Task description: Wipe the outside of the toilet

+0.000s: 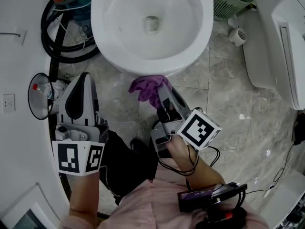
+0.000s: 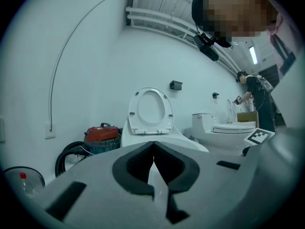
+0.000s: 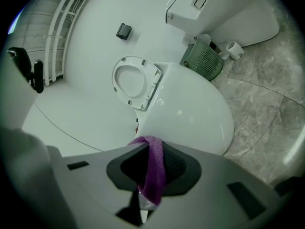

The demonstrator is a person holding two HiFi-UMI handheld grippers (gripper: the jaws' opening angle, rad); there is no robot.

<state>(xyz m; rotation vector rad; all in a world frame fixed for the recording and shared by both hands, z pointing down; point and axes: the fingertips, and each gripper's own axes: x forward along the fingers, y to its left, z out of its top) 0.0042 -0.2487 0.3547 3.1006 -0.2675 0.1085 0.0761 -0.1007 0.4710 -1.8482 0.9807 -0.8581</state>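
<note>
A white toilet (image 1: 152, 27) with its lid up stands at the top of the head view; its bowl is also in the left gripper view (image 2: 164, 140) and the right gripper view (image 3: 190, 113). My right gripper (image 1: 159, 87) is shut on a purple cloth (image 1: 147, 87), which touches or nearly touches the bowl's front underside. The cloth (image 3: 155, 168) hangs between the jaws in the right gripper view. My left gripper (image 1: 86, 78) is shut with nothing in it, held to the left of the bowl and pointing toward it.
A red vacuum (image 2: 101, 133) with a black hose (image 1: 57, 46) sits left of the toilet. A round bin with a bottle (image 1: 43, 94) stands by the left wall. A green basket (image 1: 231, 1) and paper roll (image 1: 237, 36) lie right of the bowl, beside a second toilet (image 1: 281, 37). Marble floor (image 1: 238, 104).
</note>
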